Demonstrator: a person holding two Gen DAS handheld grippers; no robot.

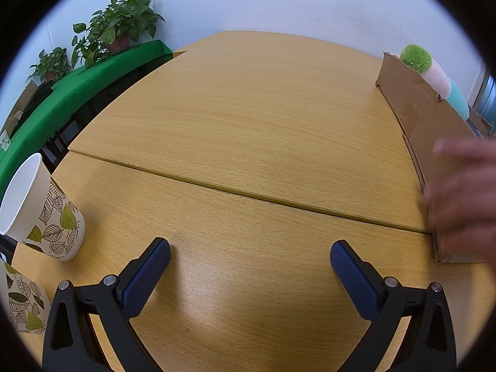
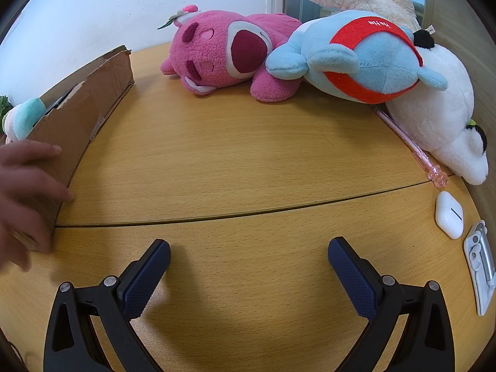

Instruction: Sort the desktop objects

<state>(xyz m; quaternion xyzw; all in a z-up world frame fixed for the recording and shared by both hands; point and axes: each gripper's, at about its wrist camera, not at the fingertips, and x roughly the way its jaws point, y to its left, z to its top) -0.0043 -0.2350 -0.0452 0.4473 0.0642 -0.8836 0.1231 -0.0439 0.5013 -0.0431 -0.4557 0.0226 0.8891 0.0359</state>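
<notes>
My left gripper is open and empty above the wooden table. Two leaf-print paper cups stand at its left, one upright and one at the frame edge. My right gripper is open and empty over the table. Ahead lie a pink plush bear, a blue and red plush and a white plush. A pink pen, a white earbud case and a grey clip-like object lie at the right.
A cardboard box with a green, pink and teal plush in it stands between the grippers; it also shows in the right wrist view. A bare hand touches its near corner. Potted plants stand on a green-covered table behind.
</notes>
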